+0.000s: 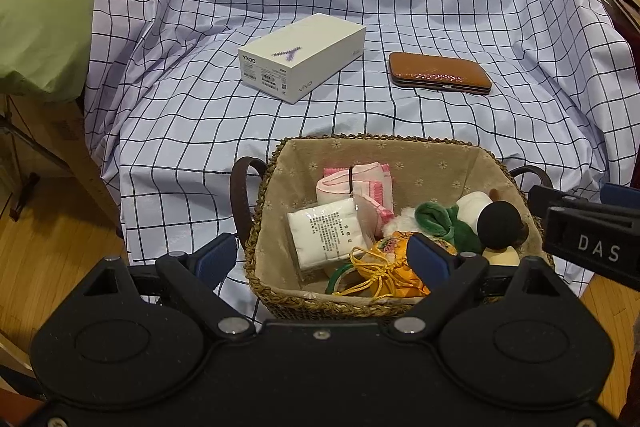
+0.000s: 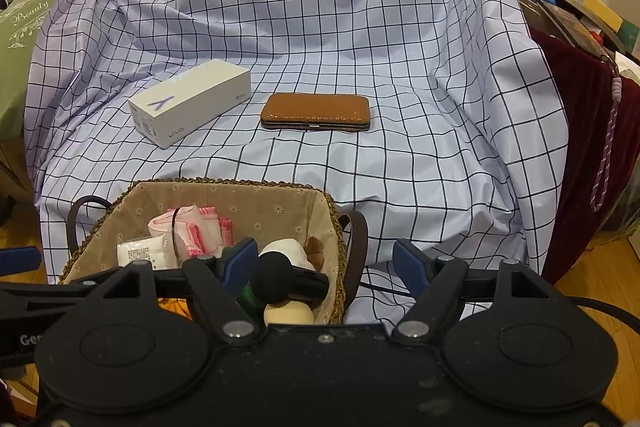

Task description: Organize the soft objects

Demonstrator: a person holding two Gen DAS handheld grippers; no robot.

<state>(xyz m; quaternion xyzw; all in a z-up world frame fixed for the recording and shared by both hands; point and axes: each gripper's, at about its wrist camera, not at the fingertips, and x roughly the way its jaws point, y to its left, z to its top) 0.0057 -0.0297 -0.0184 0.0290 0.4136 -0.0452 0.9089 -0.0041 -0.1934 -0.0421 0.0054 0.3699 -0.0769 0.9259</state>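
Soft objects [image 1: 360,223] fill the woven basket [image 1: 256,227] at the checked cloth's near edge; a plush toy, perhaps, lies half hidden behind the right hand-held gripper [image 2: 326,261]. Both hand-held grippers spread, holding nothing.

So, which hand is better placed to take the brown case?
Right, probably: the right gripper, jaws open, faces the brown case straight ahead; from the left gripper it lies off right.

Both wrist cameras are looking steeply down from close above the basket [image 1: 276,187] toward the checked cloth [image 1: 400,7], the left view sitting further left, both sharing the white box [image 2: 188,103].
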